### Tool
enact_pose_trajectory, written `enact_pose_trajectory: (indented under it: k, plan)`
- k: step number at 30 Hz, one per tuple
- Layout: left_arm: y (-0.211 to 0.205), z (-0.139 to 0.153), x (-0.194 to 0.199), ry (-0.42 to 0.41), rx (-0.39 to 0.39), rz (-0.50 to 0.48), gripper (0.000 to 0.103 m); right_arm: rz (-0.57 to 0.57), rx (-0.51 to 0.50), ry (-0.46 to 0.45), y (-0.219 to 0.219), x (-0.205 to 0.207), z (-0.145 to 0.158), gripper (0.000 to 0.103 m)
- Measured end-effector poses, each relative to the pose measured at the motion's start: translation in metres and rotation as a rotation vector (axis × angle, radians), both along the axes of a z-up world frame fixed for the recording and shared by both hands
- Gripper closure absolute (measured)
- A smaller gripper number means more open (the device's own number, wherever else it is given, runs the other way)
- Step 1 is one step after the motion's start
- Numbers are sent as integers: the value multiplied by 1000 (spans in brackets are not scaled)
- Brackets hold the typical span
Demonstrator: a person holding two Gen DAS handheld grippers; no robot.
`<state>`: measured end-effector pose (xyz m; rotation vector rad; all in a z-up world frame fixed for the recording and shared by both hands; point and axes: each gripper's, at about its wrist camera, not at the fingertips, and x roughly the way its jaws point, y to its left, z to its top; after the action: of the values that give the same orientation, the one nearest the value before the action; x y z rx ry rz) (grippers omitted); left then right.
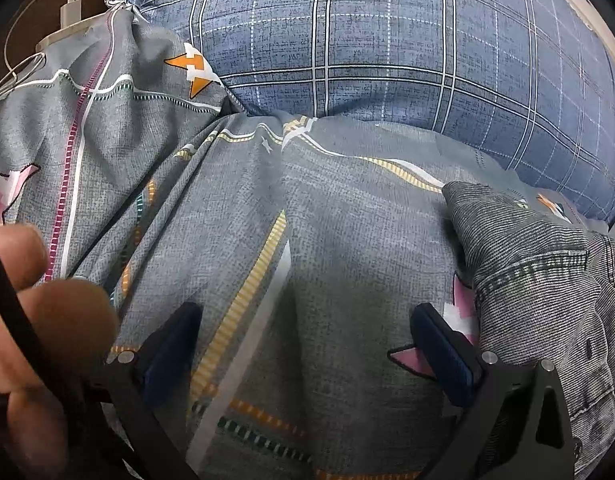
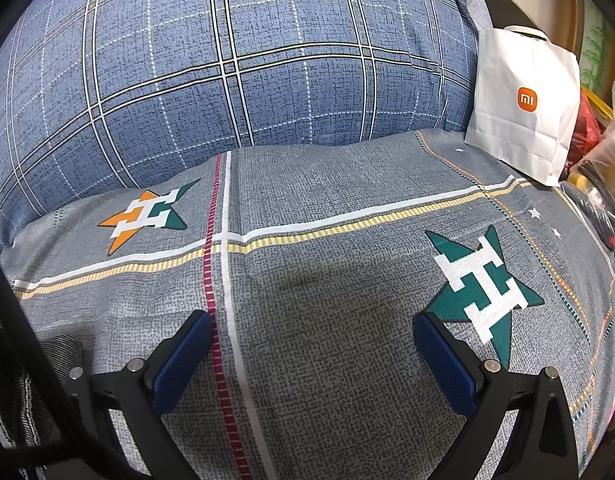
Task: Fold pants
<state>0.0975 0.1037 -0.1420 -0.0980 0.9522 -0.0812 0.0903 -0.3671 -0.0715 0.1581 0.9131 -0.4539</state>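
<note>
Left wrist view: the left gripper [image 1: 307,344] hangs over a grey bedsheet [image 1: 347,240] printed with stars and striped lines, its blue-padded jaws spread wide and grasping nothing. The pants [image 1: 547,280], grey finely striped fabric with stitched seams, lie crumpled on the sheet at the right, just beside the right-hand pad. A hand [image 1: 39,320] grips the handle at the left edge. Behind the sheet rises a blue plaid pillow [image 1: 387,48]; a white charger [image 1: 69,14] with its cable sits at the upper left.

From the right wrist camera, the right gripper [image 2: 313,344] is likewise released, jaws wide apart above flat sheet, with a green star [image 2: 483,292] near its right pad and an orange-and-green star [image 2: 147,216] farther left. A strip of the striped pants shows at the lower left edge. A white paper bag [image 2: 523,108] with an orange logo stands at the sheet's far right corner.
</note>
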Motion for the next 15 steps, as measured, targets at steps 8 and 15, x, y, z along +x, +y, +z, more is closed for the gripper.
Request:
enact_pose_trajectory:
  k: [8,15]
  plan:
    - [0,0,0,1,0,-1,0,0,0,0,0,0,0,1]
    - [0,0,0,1,-2,0,0,0,0,0,0,0,0,1]
